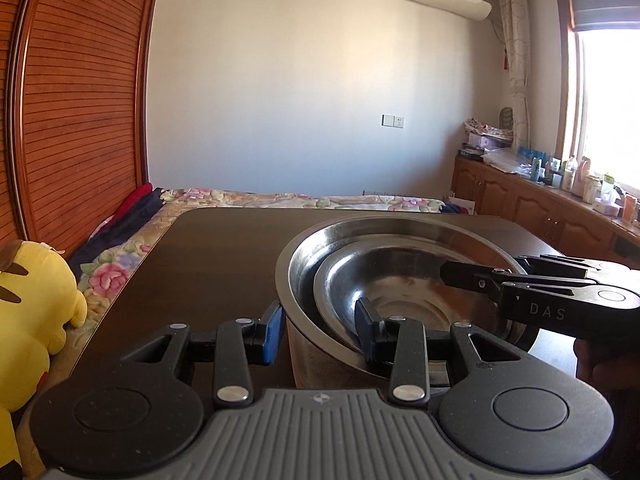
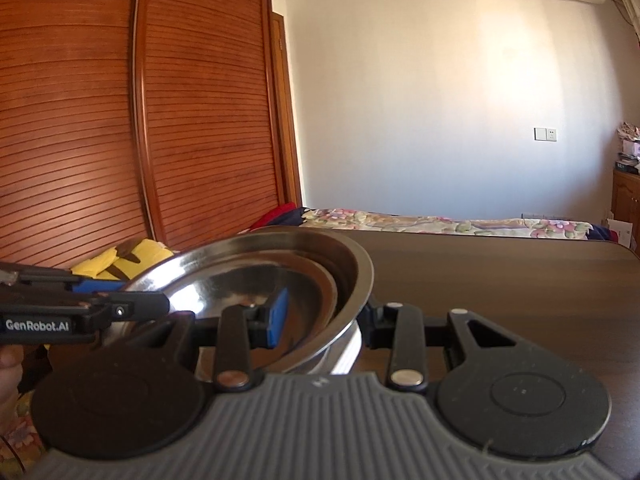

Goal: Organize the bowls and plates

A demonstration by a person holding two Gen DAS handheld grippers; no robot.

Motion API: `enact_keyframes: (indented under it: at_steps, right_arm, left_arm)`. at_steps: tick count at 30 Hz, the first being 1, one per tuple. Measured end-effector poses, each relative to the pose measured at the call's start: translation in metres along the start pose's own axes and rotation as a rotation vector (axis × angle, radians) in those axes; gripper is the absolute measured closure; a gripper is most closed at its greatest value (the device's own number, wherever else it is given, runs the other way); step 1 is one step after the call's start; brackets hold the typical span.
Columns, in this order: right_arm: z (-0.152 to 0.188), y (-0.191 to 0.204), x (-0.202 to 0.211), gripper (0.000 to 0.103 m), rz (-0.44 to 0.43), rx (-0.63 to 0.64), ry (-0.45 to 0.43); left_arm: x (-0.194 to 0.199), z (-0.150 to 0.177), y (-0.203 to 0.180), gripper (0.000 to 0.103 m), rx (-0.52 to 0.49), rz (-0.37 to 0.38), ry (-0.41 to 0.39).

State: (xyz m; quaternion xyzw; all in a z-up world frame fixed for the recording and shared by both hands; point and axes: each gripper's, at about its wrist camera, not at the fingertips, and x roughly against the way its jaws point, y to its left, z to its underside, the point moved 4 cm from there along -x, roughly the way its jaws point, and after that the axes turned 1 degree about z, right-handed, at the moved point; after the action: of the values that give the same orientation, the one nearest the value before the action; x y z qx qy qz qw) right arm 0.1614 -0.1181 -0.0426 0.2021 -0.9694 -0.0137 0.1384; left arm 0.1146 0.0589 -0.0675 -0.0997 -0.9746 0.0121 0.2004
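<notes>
Left claw (image 1: 318,328): jaws wide, straddling the near wall of the big steel bowl (image 1: 296,276), one finger outside, one inside.
Right claw (image 2: 324,318): jaws wide, astride the same bowl's rim from the opposite side.
Smaller bowl (image 1: 340,280): nested inside, tilted, dead ahead of both claws.
Table (image 1: 208,248): dark, under the stack.
Nearer claw: neither; both sit at the rim.

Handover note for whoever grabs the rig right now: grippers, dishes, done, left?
Left gripper: open, straddling the near wall of the large steel bowl.
Right gripper: open, straddling the same bowl's opposite wall.
Dishes: smaller steel dish nested inside the large bowl, tilted, on the dark table.
Done: the two are stacked.
Left: probably seat the inner dish flat, then close and move the stack.
</notes>
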Motion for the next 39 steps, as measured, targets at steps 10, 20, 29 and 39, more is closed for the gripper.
enact_keyframes:
  at_steps: [10, 20, 29, 39]
  right_arm:
    - [0.007, -0.001, -0.007, 0.064, 0.001, -0.017, 0.032]
    - [0.007, 0.000, -0.010, 0.064, -0.003, -0.025, 0.039]
    - [0.008, -0.001, -0.011, 0.063, -0.015, -0.028, 0.045]
    - [0.007, -0.004, -0.003, 0.052, 0.026, -0.027, 0.050]
  left_arm:
    - [-0.004, 0.001, -0.001, 0.062, -0.016, -0.010, 0.001]
    - [-0.003, 0.001, -0.003, 0.062, -0.011, -0.020, 0.000]
    - [0.000, 0.000, -0.004, 0.062, -0.016, -0.043, -0.001]
    - [0.006, -0.003, -0.003, 0.052, -0.024, -0.064, -0.007]
